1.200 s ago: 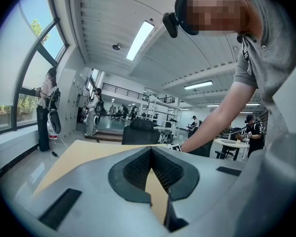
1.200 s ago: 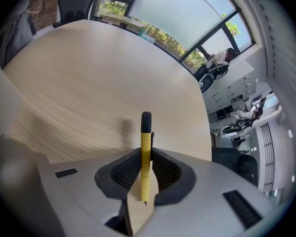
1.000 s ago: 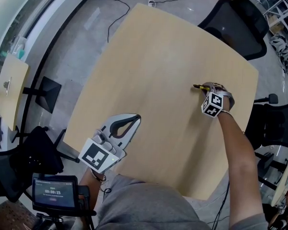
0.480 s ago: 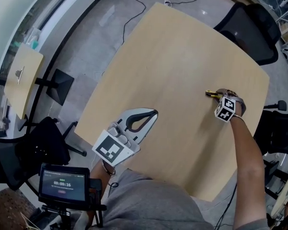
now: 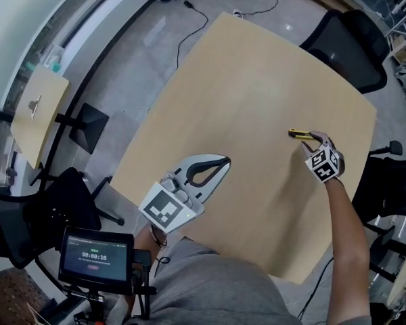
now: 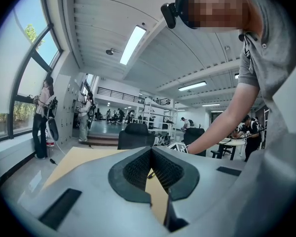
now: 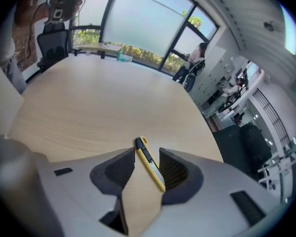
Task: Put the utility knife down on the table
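The yellow and black utility knife [image 5: 299, 134] lies flat on the pale wooden table [image 5: 243, 80], near its right edge. My right gripper [image 5: 315, 141] hovers just behind it, tilted down. In the right gripper view the knife [image 7: 150, 164] shows between the jaws of the right gripper [image 7: 147, 153]. They are opening, and their pads stand clear of the knife on both sides. My left gripper [image 5: 225, 161] is held level over the table's near left part. Its tips meet in the left gripper view [image 6: 151, 149], with nothing between them.
A black office chair [image 5: 345, 46] stands at the table's far right corner and another [image 5: 392, 181] at its right side. A small side table [image 5: 37, 107] and a floor cable [image 5: 189, 19] are on the left. A timer screen [image 5: 95, 252] sits at the lower left.
The right gripper's jaws have spread and it has drawn back and up from the knife, which now lies free on the table. The left gripper has shifted slightly rightward.
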Demonstrator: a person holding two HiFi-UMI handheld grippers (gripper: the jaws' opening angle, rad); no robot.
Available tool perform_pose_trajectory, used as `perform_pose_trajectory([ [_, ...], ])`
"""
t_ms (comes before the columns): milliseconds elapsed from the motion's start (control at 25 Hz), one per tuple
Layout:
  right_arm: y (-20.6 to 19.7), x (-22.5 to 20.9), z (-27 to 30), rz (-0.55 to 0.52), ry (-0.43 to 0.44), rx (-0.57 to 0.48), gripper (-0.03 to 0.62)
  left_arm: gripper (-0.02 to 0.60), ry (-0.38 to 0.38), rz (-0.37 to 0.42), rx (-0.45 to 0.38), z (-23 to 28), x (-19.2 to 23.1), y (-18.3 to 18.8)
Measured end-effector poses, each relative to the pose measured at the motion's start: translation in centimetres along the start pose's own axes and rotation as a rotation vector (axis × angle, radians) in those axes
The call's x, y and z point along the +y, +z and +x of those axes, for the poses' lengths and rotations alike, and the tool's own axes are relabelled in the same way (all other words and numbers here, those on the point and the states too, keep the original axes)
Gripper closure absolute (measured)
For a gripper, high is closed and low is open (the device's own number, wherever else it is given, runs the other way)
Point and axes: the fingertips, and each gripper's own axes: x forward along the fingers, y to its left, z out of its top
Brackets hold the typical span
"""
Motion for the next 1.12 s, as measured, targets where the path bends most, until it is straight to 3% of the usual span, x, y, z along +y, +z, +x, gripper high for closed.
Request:
perform_pose_trajectory([
  [120,2.0,0.0,-3.4,0.193,-0.050,-0.136,0.450,0.577,-0.013,0.013,-0.004,-0.1,-1.2,0.5],
  [200,3.3,0.2,-6.4,0.376,-0.060,-0.252,0.530,0.577,-0.018,0.019,-0.008,-0.5,-2.1,0.9],
  [280,4.2,0.7,-9.7,0.542,-0.051,-0.372,0.561,0.577,-0.023,0.030,-0.017,-0.7,-3.2,1.4],
  [360,4.9,1.3,-13.5,0.625,-0.063,-0.477,0.576,0.577,-0.033,0.048,-0.025,-0.7,-4.4,1.8],
  [720,4.5,5.3,-30.8,0.766,-0.187,-0.796,0.585,0.577,-0.070,0.114,-0.047,-1.2,-10.4,4.0],
  [1120,1.2,12.0,-48.2,0.797,-0.283,-0.960,0.585,0.577,-0.068,0.196,-0.044,-4.5,-19.2,6.8],
])
